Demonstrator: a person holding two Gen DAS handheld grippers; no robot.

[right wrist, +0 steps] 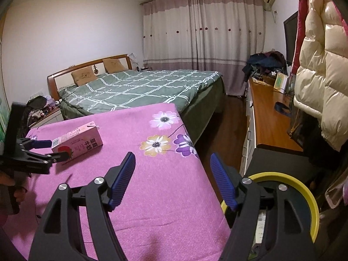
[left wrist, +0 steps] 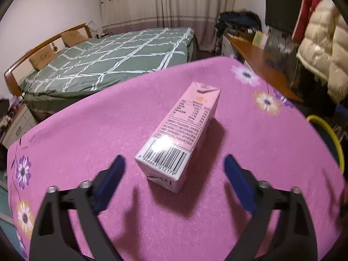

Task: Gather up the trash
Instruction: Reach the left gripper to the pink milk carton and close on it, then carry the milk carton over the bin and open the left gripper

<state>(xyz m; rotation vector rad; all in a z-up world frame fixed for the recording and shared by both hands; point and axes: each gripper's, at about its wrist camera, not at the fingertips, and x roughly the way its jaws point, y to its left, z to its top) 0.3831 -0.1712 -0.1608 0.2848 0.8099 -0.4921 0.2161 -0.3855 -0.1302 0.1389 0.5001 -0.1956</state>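
A pink strawberry-milk carton (left wrist: 176,130) lies on its side on the pink flowered tablecloth (left wrist: 87,130). My left gripper (left wrist: 174,163) is open, with a blue pad on either side of the carton's barcode end and a gap to each side. In the right wrist view the same carton (right wrist: 80,139) lies at the table's far left, and the left gripper (right wrist: 54,150) straddles its near end. My right gripper (right wrist: 172,157) hangs open and holds nothing, above the table's right edge.
A yellow-rimmed bin (right wrist: 304,187) stands on the floor just right of the table, with some packaging inside. A green checked bed (right wrist: 141,89) lies beyond the table. A wooden desk (right wrist: 267,117) and hanging coats (right wrist: 322,76) line the right side.
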